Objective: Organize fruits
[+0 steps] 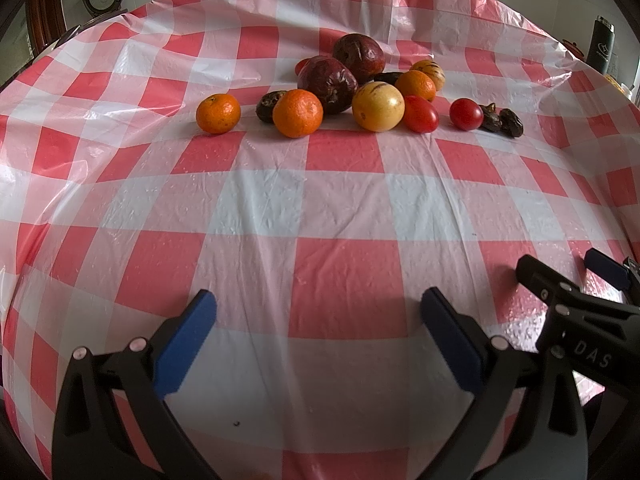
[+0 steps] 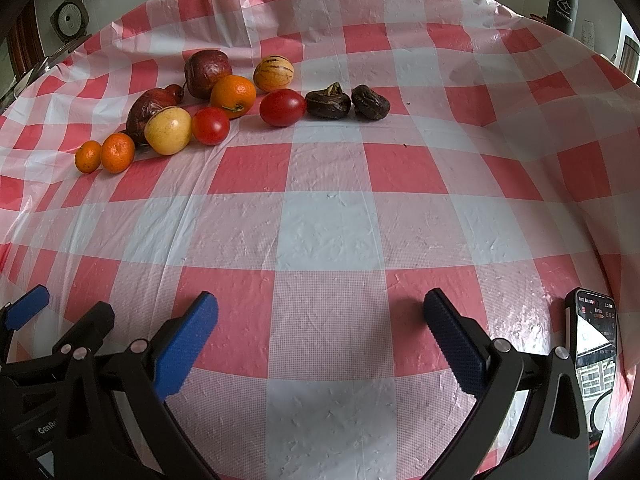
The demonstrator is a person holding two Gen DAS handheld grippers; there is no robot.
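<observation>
Task start: mixed fruits unsorted in one cluster on checked tablecloth; left gripper and right gripper wide open, empty, well short.

We see a tablecloth checked in red, pink and white. On it lie orange mandarins, glossy red tomatoes, dark maroon wrinkled fruits, a pale yellow round fruit, a yellow one with purple stripes and blackish-brown chestnuts. Both grippers are black with blue pads. Far right stands a black bottle.
</observation>
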